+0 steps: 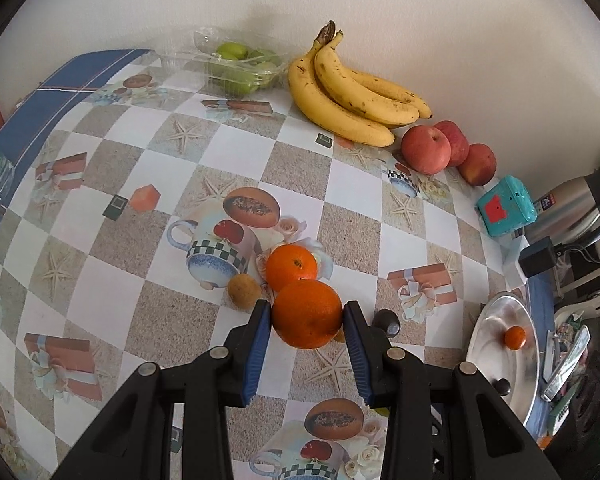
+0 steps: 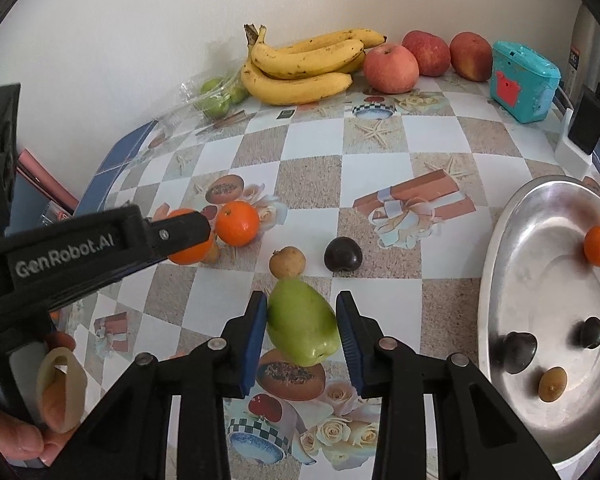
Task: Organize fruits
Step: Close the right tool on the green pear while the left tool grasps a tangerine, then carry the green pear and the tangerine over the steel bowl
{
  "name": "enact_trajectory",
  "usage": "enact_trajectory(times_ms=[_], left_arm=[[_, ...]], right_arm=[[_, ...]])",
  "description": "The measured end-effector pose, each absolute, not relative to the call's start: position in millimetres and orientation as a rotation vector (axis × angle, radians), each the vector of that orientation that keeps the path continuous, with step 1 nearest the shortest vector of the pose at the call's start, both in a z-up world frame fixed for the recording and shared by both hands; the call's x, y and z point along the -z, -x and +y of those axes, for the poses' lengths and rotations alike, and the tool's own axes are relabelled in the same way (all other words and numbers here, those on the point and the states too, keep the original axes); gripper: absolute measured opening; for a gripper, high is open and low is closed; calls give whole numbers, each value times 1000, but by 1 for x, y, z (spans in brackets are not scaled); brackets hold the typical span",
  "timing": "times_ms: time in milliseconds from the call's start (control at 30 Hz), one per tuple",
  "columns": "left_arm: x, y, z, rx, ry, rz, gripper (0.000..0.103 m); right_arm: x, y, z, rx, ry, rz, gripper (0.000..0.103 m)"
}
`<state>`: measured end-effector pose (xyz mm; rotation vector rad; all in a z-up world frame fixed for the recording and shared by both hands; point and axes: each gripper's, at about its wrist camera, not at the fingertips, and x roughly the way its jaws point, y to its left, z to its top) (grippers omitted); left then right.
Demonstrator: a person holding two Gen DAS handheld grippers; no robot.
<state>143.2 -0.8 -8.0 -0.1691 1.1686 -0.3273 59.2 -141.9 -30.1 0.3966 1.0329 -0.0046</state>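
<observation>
My left gripper (image 1: pixel 306 312) is shut on a large orange (image 1: pixel 306 314), its blue pads pressing both sides. A second orange (image 1: pixel 291 266) and a small brown fruit (image 1: pixel 242 291) lie just beyond it on the patterned table. In the right wrist view, my right gripper (image 2: pixel 302 320) is shut on a green pear-shaped fruit (image 2: pixel 302 322) held above the tablecloth. There the left gripper (image 2: pixel 192 236) shows at the left with its orange (image 2: pixel 188 257). A brown fruit (image 2: pixel 287 263) and a dark plum (image 2: pixel 343 255) lie ahead of the right gripper.
A steel plate (image 2: pixel 500 240) at the right holds a small orange (image 2: pixel 598 246), two dark plums and a brown fruit. Bananas (image 2: pixel 300 68), three apples (image 2: pixel 391 68), a clear box of green fruits (image 1: pixel 236 66) and a teal box (image 2: pixel 524 80) line the wall.
</observation>
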Motion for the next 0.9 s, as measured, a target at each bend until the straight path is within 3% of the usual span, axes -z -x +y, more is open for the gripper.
enact_trajectory(times_ms=[900], left_arm=[[10, -143, -1, 327, 172, 1183, 40]], right_arm=[[53, -58, -140, -21, -389, 1167, 40]])
